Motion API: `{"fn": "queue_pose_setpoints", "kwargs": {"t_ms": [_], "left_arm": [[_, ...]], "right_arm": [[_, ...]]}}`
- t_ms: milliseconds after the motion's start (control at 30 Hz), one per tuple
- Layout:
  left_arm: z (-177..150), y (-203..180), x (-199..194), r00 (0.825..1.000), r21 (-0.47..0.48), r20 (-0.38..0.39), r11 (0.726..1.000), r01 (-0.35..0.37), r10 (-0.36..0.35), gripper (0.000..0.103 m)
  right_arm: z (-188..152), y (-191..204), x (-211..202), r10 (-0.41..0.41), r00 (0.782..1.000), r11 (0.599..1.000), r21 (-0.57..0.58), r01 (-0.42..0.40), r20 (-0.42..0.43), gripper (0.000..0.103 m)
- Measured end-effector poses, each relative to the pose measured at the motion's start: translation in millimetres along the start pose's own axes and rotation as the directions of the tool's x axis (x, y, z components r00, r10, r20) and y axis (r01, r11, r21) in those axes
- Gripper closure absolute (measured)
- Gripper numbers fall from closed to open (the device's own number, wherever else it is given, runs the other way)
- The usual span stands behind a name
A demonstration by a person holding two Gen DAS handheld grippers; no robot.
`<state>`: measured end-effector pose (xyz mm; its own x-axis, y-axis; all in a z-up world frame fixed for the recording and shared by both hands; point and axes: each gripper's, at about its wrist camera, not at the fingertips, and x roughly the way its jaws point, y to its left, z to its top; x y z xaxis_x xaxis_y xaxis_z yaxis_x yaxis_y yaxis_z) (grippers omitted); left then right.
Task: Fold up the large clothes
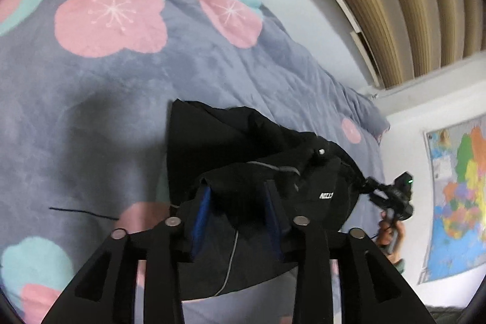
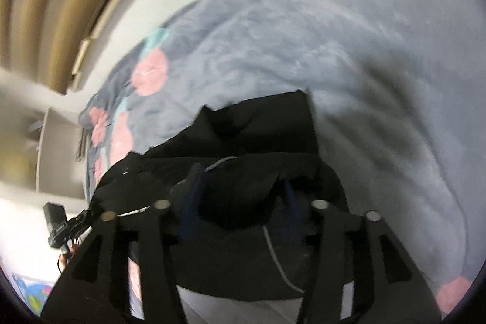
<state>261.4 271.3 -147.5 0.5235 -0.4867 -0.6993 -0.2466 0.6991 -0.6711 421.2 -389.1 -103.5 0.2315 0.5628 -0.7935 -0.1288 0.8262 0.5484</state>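
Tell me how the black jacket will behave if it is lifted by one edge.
The black jacket is probably floppy: it lies in soft folds on the floral blanket. It likely sags and unfolds. Its drawstring may dangle.

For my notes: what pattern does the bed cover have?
The bed cover is grey-blue with pink and teal flowers, clearest in the left wrist view.

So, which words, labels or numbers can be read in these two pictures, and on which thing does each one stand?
Small white print, perhaps five letters, on the black garment, at in the left wrist view: too blurred to read with certainty.
Map on the wall: its labels are too small to read.
Flowered blanket: pattern only, no text.
Right wrist view: no readable text; the picture is blurred.
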Motion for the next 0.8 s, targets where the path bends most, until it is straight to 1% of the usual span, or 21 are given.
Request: {"fn": "queue_pose_setpoints", "kwargs": {"t_ms": [33,67,100,133,167,200,233,267,300,333,367,400,433,467,533,567,633,700,800], "left_arm": [[-3,-3,-8,1.0,0.013,0.016,1.0,0.022,-0.022,0.058],[-4,-3,-15,0.997,0.012,0.029,0.997,0.076,-0.076,0.058],[-4,-1,-23,0.991,0.007,0.043,0.991,0.131,-0.131,0.056],[-5,1,-35,0.981,0.001,0.071,0.984,0.179,-0.178,0.052],[-6,2,-44,0.98,0.002,0.098,0.985,0.173,-0.173,0.034],[-6,3,-51,0.982,0.008,0.135,0.991,0.13,-0.13,0.022],[-6,2,-53,0.984,0.012,0.163,0.997,0.072,-0.073,0.022],[-7,1,-51,0.985,0.02,0.169,1.0,0.019,-0.023,0.022],[-6,0,-45,0.988,0.032,0.157,0.999,-0.015,0.01,0.022],[-5,-2,-34,0.988,0.052,0.144,0.996,-0.069,0.061,0.022],[-4,-3,-24,0.983,0.069,0.14,0.99,-0.125,0.115,0.022],[-3,-5,-10,0.974,0.091,0.134,0.976,-0.196,0.183,0.022],[-1,-4,4,0.964,0.11,0.125,0.962,-0.248,0.235,0.022],[1,-2,20,0.96,0.13,0.111,0.954,-0.269,0.255,0.023],[6,7,46,0.971,0.154,0.082,0.96,-0.235,0.225,0.023],[9,12,53,0.973,0.156,0.068,0.961,-0.228,0.22,0.023],[15,23,71,0.978,0.148,0.036,0.967,-0.209,0.206,0.023],[24,34,87,0.979,0.141,0.01,0.969,-0.202,0.203,0.023],[32,43,102,0.979,0.145,-0.013,0.969,-0.201,0.205,0.023]], "right_arm": [[-2,3,-3,0.0,1.0,1.0,-0.012,0.0,0.0,0.047],[-4,5,-6,-0.004,1.0,1.0,-0.023,0.004,0.001,0.046],[-6,7,-8,-0.022,1.0,0.999,-0.036,0.023,0.01,0.045],[-8,9,-12,-0.06,0.998,0.997,-0.054,0.061,0.027,0.042],[-9,9,-14,-0.089,0.995,0.993,-0.068,0.092,0.042,0.039],[-10,11,-18,-0.111,0.992,0.99,-0.083,0.116,0.063,0.036],[-11,12,-20,-0.118,0.99,0.987,-0.097,0.125,0.08,0.035],[-12,15,-22,-0.125,0.987,0.984,-0.115,0.136,0.096,0.035],[-12,17,-20,-0.147,0.983,0.976,-0.142,0.163,0.112,0.033],[-11,19,-17,-0.175,0.977,0.967,-0.168,0.194,0.122,0.028],[-10,20,-12,-0.201,0.971,0.956,-0.192,0.224,0.131,0.028],[-8,20,-4,-0.226,0.964,0.942,-0.22,0.253,0.14,0.027],[-7,20,4,-0.244,0.959,0.93,-0.246,0.273,0.144,0.027],[-5,19,14,-0.261,0.954,0.917,-0.272,0.292,0.145,0.027],[1,16,33,-0.286,0.948,0.895,-0.315,0.316,0.139,0.027],[6,14,46,-0.289,0.948,0.886,-0.338,0.317,0.131,0.028],[14,9,62,-0.291,0.949,0.88,-0.356,0.315,0.122,0.028],[26,0,80,-0.291,0.951,0.879,-0.362,0.31,0.107,0.028],[42,-14,103,-0.277,0.959,0.891,-0.355,0.283,0.069,0.028]]}}
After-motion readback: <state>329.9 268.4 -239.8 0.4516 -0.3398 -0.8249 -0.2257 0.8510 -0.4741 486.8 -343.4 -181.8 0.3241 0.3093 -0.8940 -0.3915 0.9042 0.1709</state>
